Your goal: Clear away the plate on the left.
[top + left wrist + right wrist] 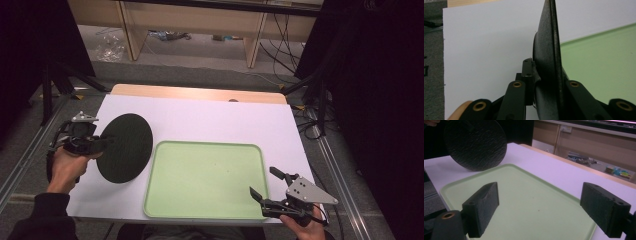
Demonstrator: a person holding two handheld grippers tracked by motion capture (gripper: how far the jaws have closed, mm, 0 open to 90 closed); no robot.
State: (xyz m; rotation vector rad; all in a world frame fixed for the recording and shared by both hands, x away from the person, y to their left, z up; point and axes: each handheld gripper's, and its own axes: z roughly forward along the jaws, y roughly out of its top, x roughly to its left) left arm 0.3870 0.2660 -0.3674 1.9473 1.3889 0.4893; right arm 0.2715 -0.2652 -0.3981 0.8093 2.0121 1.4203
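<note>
From above, the left gripper (102,143) pinches a round black plate (124,148) by its rim at nine o'clock, tilted over the white bench (210,122), just left of the pale green tray (205,181). The left gripper view shows the plate edge-on, thin, with a grainy matt surface. The right gripper view shows its scored underside; the right gripper (264,185) has its jaws spread wide over the smooth tray's rounded corner.

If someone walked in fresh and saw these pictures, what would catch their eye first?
Most likely the black round plate, held on edge by the left gripper above the white table, left of the tray. Next, the empty pale green tray at the table's near middle, with the right gripper open at its near right corner.
</note>
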